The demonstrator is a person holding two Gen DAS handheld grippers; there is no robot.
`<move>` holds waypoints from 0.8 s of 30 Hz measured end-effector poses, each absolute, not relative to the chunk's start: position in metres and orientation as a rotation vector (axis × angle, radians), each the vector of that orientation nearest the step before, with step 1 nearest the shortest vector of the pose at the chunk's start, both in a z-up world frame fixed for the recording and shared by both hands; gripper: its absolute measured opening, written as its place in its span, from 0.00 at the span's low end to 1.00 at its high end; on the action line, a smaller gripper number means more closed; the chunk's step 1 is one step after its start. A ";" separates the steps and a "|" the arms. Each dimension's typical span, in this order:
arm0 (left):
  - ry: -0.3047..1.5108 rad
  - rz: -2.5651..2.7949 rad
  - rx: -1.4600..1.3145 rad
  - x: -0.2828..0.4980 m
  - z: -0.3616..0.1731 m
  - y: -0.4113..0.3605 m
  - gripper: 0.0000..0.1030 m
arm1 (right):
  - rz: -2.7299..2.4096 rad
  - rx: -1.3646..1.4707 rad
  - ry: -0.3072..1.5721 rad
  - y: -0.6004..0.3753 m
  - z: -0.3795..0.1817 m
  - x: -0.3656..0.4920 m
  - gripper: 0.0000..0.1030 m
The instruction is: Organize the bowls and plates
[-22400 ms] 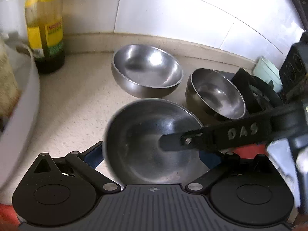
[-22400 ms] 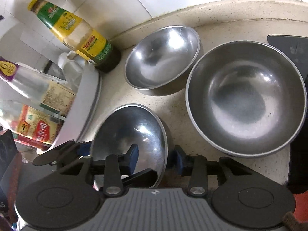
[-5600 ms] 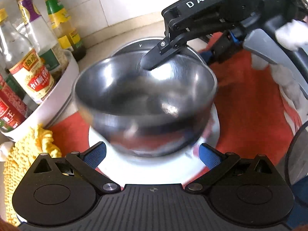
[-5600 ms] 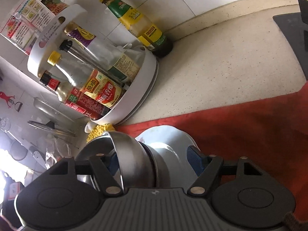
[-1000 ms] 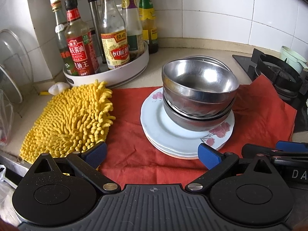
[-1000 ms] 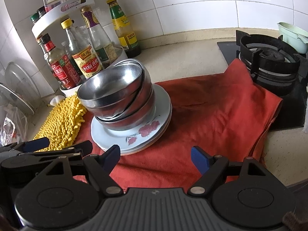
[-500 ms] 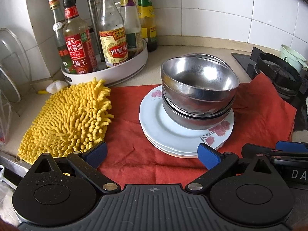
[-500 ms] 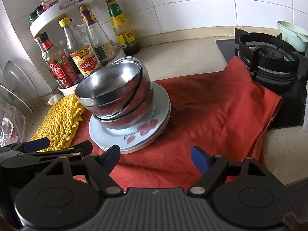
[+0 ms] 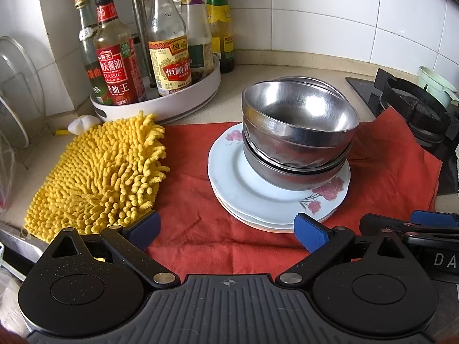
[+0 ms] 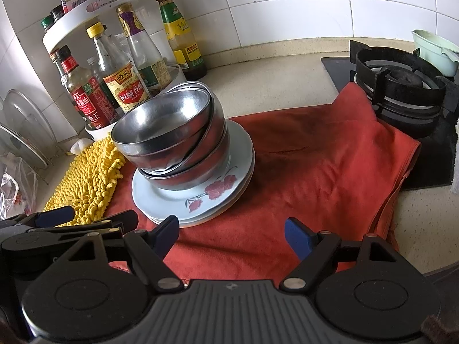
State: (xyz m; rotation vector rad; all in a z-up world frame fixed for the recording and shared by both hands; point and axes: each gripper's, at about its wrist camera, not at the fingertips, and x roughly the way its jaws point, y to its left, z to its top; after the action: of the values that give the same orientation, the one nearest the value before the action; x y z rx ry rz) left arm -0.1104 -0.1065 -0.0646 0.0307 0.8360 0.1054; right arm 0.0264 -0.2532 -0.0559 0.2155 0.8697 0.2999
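Three steel bowls (image 9: 298,132) sit nested, the top one tilted, on a stack of white flowered plates (image 9: 238,180) on a red cloth (image 9: 206,229). The bowls (image 10: 172,132) and plates (image 10: 200,197) also show in the right wrist view. My left gripper (image 9: 226,228) is open and empty, held back from the plates at the near edge of the cloth. My right gripper (image 10: 232,229) is open and empty, near the front of the cloth (image 10: 315,177) to the right of the stack. Each gripper shows at the other view's edge.
A yellow chenille mitt (image 9: 100,172) lies left of the plates. A white turntable rack with sauce bottles (image 9: 160,57) stands behind it. A gas burner (image 10: 398,86) and a pale green cup (image 10: 436,51) are at the right. A glass lid in a rack (image 9: 17,91) is far left.
Both grippers have drawn slightly closer to the stack over the last second. The bowls and plates have not moved.
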 end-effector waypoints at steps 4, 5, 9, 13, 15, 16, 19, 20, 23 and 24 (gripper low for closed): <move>0.845 0.104 0.025 -0.109 -0.066 -0.108 0.98 | 0.297 0.216 0.877 -0.254 -0.057 0.027 0.75; 0.847 0.105 0.025 -0.108 -0.067 -0.107 0.98 | 0.297 0.215 0.880 -0.254 -0.058 0.028 0.75; 0.852 0.112 0.015 -0.104 -0.068 -0.105 0.98 | 0.304 0.211 0.892 -0.252 -0.058 0.032 0.75; 0.843 0.097 0.002 -0.096 -0.066 -0.102 0.98 | 0.329 0.205 0.897 -0.252 -0.058 0.043 0.75; 0.815 0.071 -0.037 -0.093 -0.062 -0.097 1.00 | 0.357 0.217 0.895 -0.255 -0.057 0.051 0.76; 0.783 0.053 -0.078 -0.093 -0.058 -0.092 1.00 | 0.369 0.228 0.890 -0.257 -0.055 0.055 0.78; 0.594 0.099 -0.150 -0.106 -0.034 -0.084 1.00 | 0.425 0.290 0.828 -0.268 -0.044 0.068 0.78; 0.501 0.136 -0.146 -0.113 -0.023 -0.083 1.00 | 0.448 0.321 0.791 -0.274 -0.038 0.072 0.79; 0.230 0.193 -0.143 -0.138 0.004 -0.081 1.00 | 0.500 0.346 0.685 -0.286 -0.018 0.084 0.83; 0.175 0.190 -0.175 -0.144 0.005 -0.079 1.00 | 0.513 0.335 0.658 -0.287 -0.012 0.088 0.84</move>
State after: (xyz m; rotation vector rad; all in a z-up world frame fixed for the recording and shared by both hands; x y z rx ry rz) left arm -0.1444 -0.0795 0.0049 -0.1751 0.1747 0.1902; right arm 0.0875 -0.2873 -0.0124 0.3354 0.6576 0.5134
